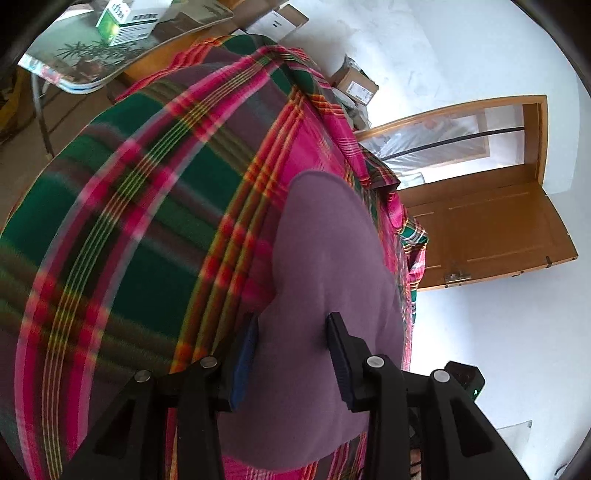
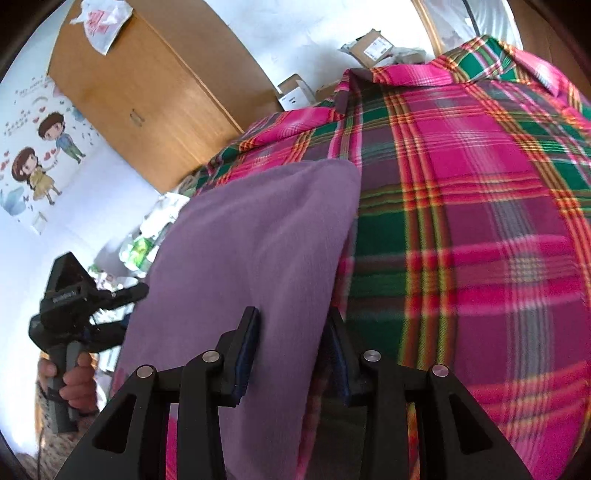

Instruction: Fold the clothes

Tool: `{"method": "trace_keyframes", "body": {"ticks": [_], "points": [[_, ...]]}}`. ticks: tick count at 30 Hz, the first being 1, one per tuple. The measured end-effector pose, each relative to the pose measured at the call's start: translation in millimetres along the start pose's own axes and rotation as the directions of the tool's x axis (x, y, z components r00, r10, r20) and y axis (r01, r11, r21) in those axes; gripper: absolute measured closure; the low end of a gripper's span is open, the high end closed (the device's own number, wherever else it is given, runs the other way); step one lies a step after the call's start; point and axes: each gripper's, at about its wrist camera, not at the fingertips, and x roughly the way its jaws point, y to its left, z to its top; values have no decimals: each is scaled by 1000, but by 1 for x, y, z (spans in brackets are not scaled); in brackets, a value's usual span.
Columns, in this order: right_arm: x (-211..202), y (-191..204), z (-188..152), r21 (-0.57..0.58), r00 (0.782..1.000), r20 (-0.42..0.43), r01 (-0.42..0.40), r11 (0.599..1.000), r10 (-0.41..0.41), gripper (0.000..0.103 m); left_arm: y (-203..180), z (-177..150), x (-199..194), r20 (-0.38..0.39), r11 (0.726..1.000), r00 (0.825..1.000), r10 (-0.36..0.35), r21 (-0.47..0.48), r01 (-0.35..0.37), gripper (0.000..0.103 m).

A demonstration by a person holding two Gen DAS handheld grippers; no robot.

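Observation:
A purple garment (image 1: 325, 258) fills the gap between the fingers of my left gripper (image 1: 293, 332), which is shut on it. The same purple garment (image 2: 258, 240) also runs between the fingers of my right gripper (image 2: 291, 317), shut on it too, and the cloth hides part of the right finger. Under and behind the garment lies a pink, green and red plaid cloth (image 1: 129, 221), spread wide over the surface (image 2: 480, 221). At the left of the right wrist view a person's hand (image 2: 74, 384) holds the left gripper's handle (image 2: 70, 310).
An open wooden door (image 1: 480, 229) stands to the right against a white wall. Cardboard boxes (image 1: 354, 83) sit beyond the plaid cloth. A table with a green and white box (image 1: 125, 22) is at the far left. A wooden wardrobe (image 2: 140, 92) and cartoon wall stickers (image 2: 40, 155) show in the right wrist view.

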Motion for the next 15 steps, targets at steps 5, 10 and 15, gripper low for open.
{"method": "trace_keyframes", "body": {"ticks": [5,10,15], "points": [[-15,1,-18,-30,999,20,40,999,-39,66,0,-10,-7,22,1000,999,27,7,-27,64],[-27,3,-34,-46,996,39,78,996,-76,66,-2,-25,-15,42,997,996,72,35,-74,64],[-39,7,-51,-61,992,54,116,991,-113,66,-5,-41,-26,65,995,994,93,42,-95,64]]}}
